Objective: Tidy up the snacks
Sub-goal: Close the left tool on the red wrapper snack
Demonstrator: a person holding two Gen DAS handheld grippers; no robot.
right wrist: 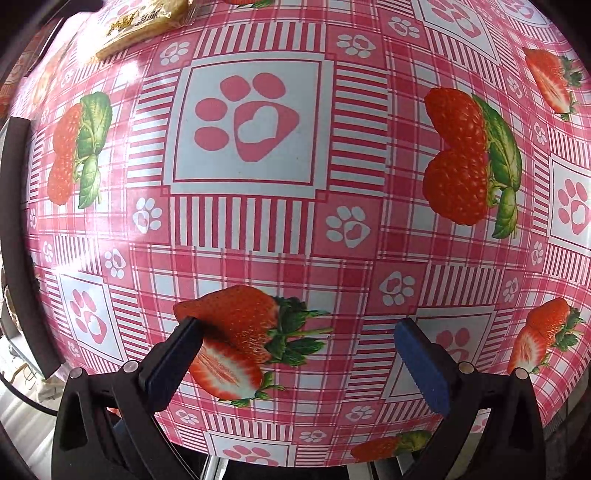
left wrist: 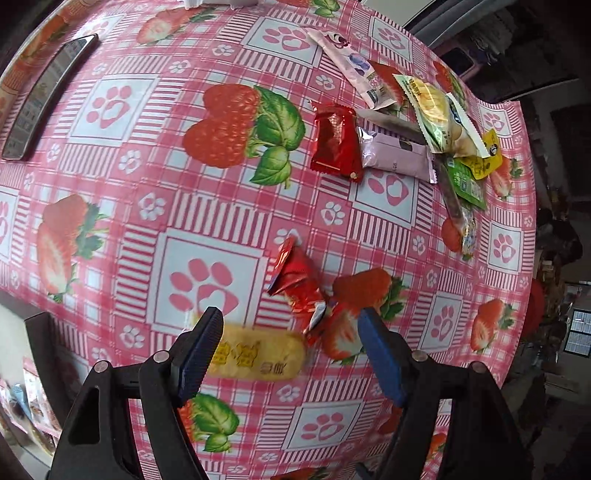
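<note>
Hovering open-jawed, left gripper [left wrist: 290, 349] over yellow packet [left wrist: 258, 356] and crumpled red wrapper [left wrist: 299, 284] on tablecloth [left wrist: 122, 206]; right gripper [right wrist: 299, 354] likewise open and empty over bare cloth, another yellow pack [right wrist: 147, 20] at far edge, main snack pile [left wrist: 410, 129] well apart at upper right. Risking a double grab or a skid, judging by red wrapper just beside yellow packet and slick film on glossy cloth; also a nudge toward phone [left wrist: 48, 96] unlikely, well clear. Showing Chinese characters on yellow packet, blurred and unreadable; no brand legible elsewhere.

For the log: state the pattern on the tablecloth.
Pink-and-white plaid tablecloth with paw prints and strawberries; clearest in the right wrist view.
</note>
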